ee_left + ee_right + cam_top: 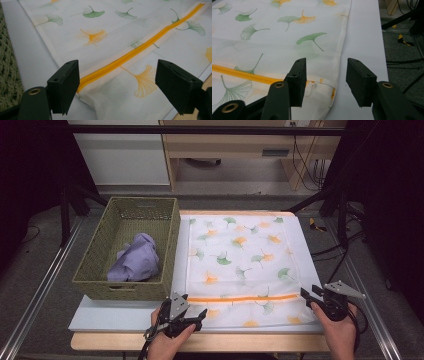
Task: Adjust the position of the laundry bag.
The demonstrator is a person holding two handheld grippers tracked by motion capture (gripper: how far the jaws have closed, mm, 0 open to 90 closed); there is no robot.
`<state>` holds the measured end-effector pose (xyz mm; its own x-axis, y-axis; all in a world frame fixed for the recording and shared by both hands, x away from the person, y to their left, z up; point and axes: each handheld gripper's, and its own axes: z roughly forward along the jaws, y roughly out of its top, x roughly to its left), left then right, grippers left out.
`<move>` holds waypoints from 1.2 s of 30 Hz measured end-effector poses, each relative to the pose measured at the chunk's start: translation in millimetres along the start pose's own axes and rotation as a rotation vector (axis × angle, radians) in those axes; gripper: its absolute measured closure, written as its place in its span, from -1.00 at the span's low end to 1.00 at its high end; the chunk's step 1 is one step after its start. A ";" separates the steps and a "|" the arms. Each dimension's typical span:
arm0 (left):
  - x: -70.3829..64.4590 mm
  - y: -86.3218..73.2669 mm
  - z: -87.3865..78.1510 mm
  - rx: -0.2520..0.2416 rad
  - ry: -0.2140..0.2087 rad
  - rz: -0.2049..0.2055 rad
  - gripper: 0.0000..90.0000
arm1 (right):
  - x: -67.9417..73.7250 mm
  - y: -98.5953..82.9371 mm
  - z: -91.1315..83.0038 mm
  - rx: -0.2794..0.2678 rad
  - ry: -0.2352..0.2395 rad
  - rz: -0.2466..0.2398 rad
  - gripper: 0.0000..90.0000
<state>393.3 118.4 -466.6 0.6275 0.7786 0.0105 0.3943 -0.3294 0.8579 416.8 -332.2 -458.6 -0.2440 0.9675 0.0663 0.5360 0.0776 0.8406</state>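
Observation:
A white mesh laundry bag [240,265] printed with green and orange ginkgo leaves lies flat on the white board. An orange zipper [242,298] runs across its near end. My left gripper [192,306] is open at the bag's near left corner, its jaws on either side of the zipper's left end [85,80]. My right gripper [307,297] is open at the near right corner; the zipper's right end [312,83] lies by its left jaw. A lilac cloth [136,260] is bunched inside the green woven basket [95,255].
The basket stands left of the bag, touching the white board [305,245]. The wooden table edge [225,342] runs along the front. Black frame bars [325,195] and cables [350,245] stand at the right; a metal rail [35,295] lies at the left.

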 end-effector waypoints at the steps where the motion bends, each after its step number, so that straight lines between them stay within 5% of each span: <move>1: -0.2 -0.2 0.0 -0.001 0.004 0.002 -0.56 | -0.7 -0.6 -1.0 0.001 0.006 0.001 0.14; 8: -0.2 -0.7 -3.3 -0.002 0.017 0.007 -0.56 | 0.7 -3.6 -3.2 0.028 0.038 0.021 0.22; 36: -2.5 1.2 -4.8 -0.034 -0.002 0.034 -0.73 | -7.9 -10.3 7.2 0.107 0.022 0.080 0.64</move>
<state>389.0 118.6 -463.0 0.6410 0.7665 0.0388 0.3497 -0.3367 0.8743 419.1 -339.0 -471.6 -0.2139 0.9662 0.1440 0.6377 0.0265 0.7698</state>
